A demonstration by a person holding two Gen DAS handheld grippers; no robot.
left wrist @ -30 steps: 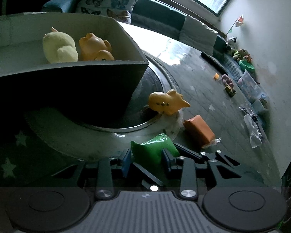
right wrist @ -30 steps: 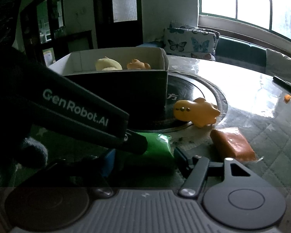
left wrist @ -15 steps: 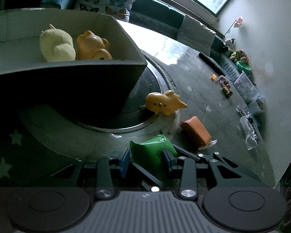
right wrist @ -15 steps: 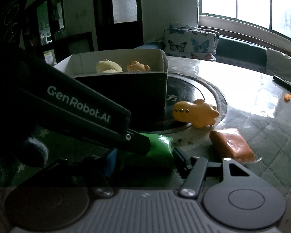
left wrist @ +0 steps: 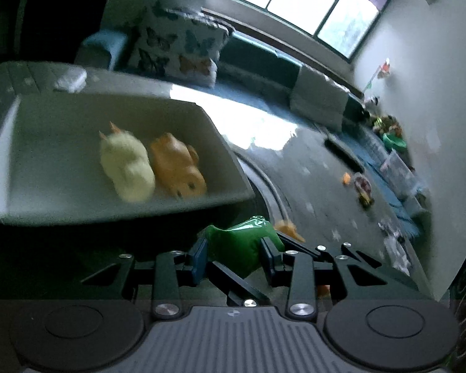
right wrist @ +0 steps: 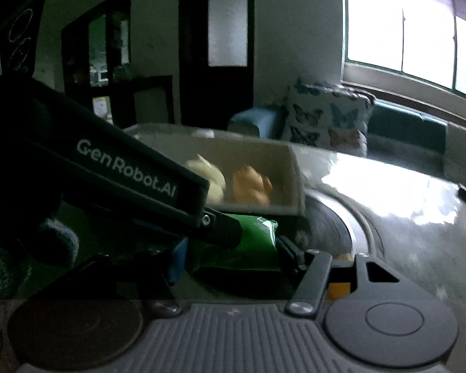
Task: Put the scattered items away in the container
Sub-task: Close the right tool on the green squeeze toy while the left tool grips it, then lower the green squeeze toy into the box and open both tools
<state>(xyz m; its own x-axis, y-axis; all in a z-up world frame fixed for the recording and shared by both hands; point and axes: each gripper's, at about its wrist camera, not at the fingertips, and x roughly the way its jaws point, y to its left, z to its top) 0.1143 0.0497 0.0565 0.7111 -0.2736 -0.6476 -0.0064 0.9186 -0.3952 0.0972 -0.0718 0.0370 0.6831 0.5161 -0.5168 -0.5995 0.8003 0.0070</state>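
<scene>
green packet [left wrist: 242, 245] lifted since earlier, clamped in left tongs [left wrist: 234, 256], nearing box [left wrist: 226, 155]

Left claw [left wrist: 234, 256] has lifted green packet [left wrist: 242, 245] boxward.

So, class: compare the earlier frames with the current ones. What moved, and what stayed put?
Both grippers, left and right, have lifted the green packet off the table and toward the box; the view now looks down into it. The grip stayed the same, and the pale chick and orange toy stayed inside.
</scene>
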